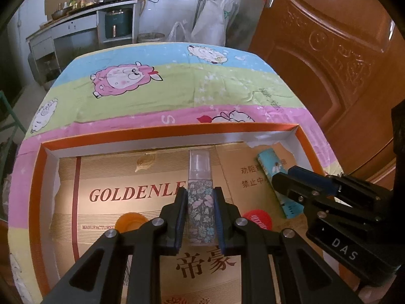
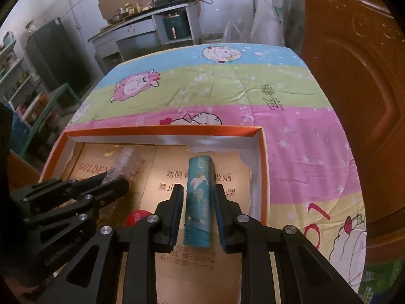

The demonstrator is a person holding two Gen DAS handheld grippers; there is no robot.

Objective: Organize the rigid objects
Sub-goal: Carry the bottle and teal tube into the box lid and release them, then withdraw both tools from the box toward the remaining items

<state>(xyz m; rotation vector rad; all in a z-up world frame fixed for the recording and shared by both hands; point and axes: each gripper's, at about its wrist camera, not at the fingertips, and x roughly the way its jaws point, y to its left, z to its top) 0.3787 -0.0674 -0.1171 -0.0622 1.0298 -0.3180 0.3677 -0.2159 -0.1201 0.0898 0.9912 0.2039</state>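
A shallow orange-rimmed box (image 1: 162,129) lined with brown cardboard lies on the cartoon sheep cloth. My left gripper (image 1: 200,197) is shut on a floral spray bottle (image 1: 200,202) with a clear cap, held over the box floor. My right gripper (image 2: 198,197) straddles a teal tube (image 2: 200,197) lying in the box's right part; small gaps show between its pads and the tube. In the left wrist view the right gripper (image 1: 288,177) sits over the teal tube (image 1: 272,169). In the right wrist view the left gripper (image 2: 114,181) holds the bottle (image 2: 121,162).
An orange lid (image 1: 131,220) and a red lid (image 1: 259,219) lie on the box floor near the front; the red lid shows in the right wrist view (image 2: 139,216). A wooden door (image 1: 341,50) stands at the right. The cloth-covered table (image 2: 227,88) extends beyond the box.
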